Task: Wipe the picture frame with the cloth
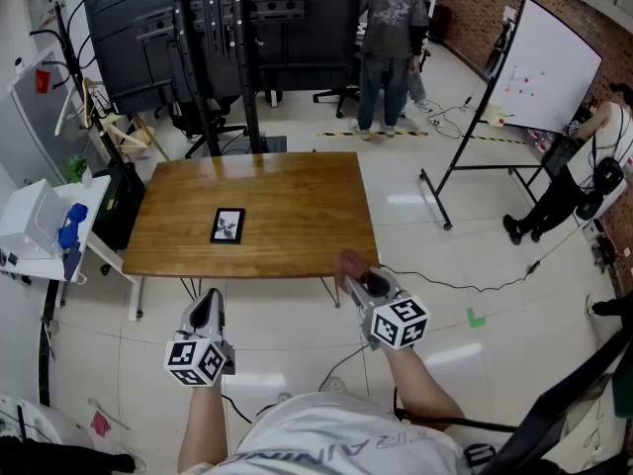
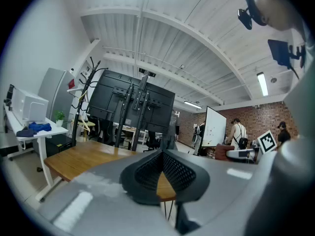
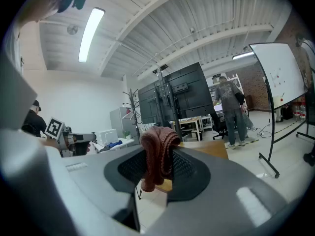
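Observation:
A small black picture frame (image 1: 227,226) lies flat on the wooden table (image 1: 297,206), left of its middle. My right gripper (image 1: 358,278) hangs just past the table's near edge, shut on a reddish-brown knitted cloth (image 3: 157,154) that bunches out between the jaws; the cloth (image 1: 350,265) also shows in the head view. My left gripper (image 1: 205,310) is held below the table's near edge, shut with nothing in it. In the left gripper view the jaws meet, with the table (image 2: 83,156) behind them.
Large black screens on stands (image 1: 227,28) rise behind the table. A white side table (image 1: 49,226) with a blue thing stands at the left. A whiteboard (image 1: 544,67) is at the right. A person (image 1: 391,38) stands at the back and another (image 1: 584,166) crouches at the right. Cables cross the floor.

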